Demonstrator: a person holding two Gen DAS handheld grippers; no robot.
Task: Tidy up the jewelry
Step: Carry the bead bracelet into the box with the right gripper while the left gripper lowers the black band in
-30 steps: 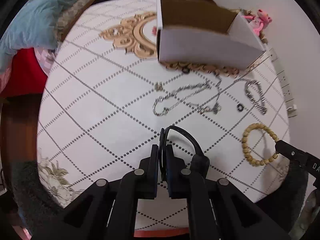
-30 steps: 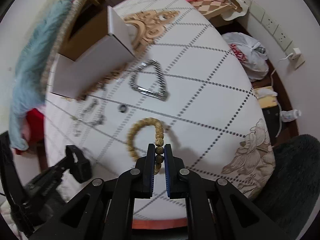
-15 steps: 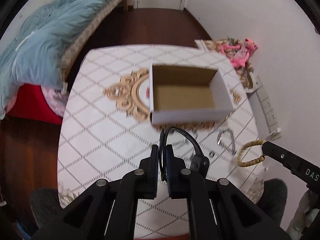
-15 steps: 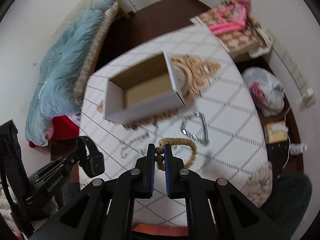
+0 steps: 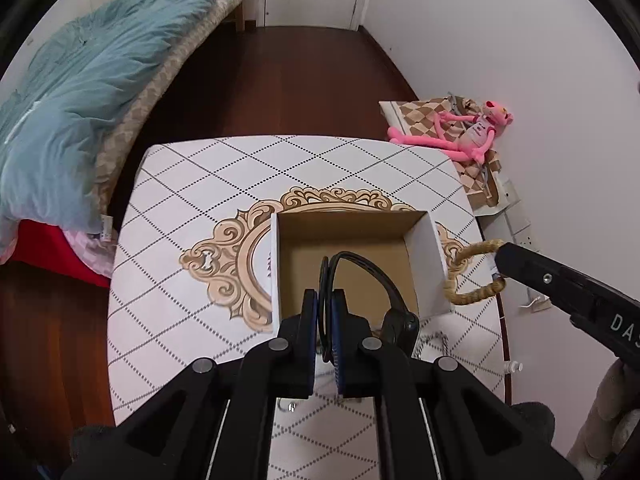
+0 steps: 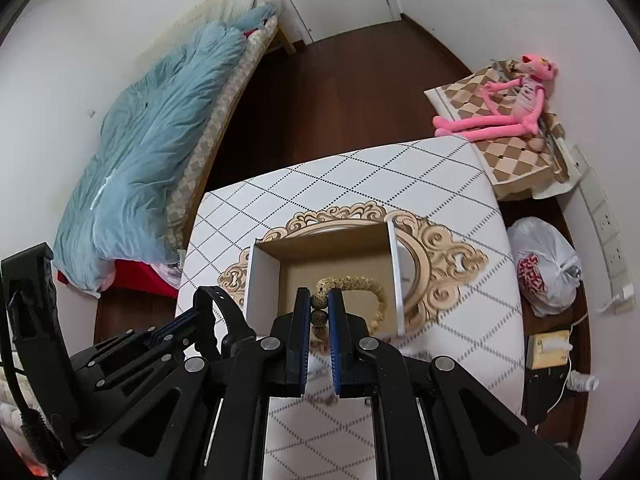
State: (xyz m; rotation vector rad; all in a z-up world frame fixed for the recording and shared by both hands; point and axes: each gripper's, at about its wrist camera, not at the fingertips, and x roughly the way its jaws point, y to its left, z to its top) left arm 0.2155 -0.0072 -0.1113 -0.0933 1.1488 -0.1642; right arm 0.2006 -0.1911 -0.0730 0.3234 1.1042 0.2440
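A: Looking at the left wrist view: left hand-held gripper (image 5: 327, 300) is clenched on a thin black band (image 5: 362, 266), a rubbery loop that arcs up over the open box (image 5: 352, 236). The loop's lower end is hidden behind the fingers.

B: Box material?

A: Cardboard, white outside, brown inside, rectangular, sitting on the bench (image 5: 180, 248). The bench cover is white with dotted diamond lines and a gold scroll motif. The box's near wall is cut off by the gripper body.

B: Right side?

A: Right hand-held gripper (image 6: 319, 300) is grasping a beaded bracelet (image 6: 360, 284): round tan speckled beads, wood-like. In the right wrist view the ring hangs over the box interior; in the left view it appears beside the box's right wall, blurred. Cannot tell whether it touches the box floor.

B: Other jewelry?

A: A silvery chain (image 5: 434, 338) lies on the bench just near the box, mostly hidden by the left gripper; its shape is hard to make out.

B: Background?

A: Blue quilt (image 6: 152, 152) on a bed, pink plush (image 6: 504, 108) on a checked cushion.
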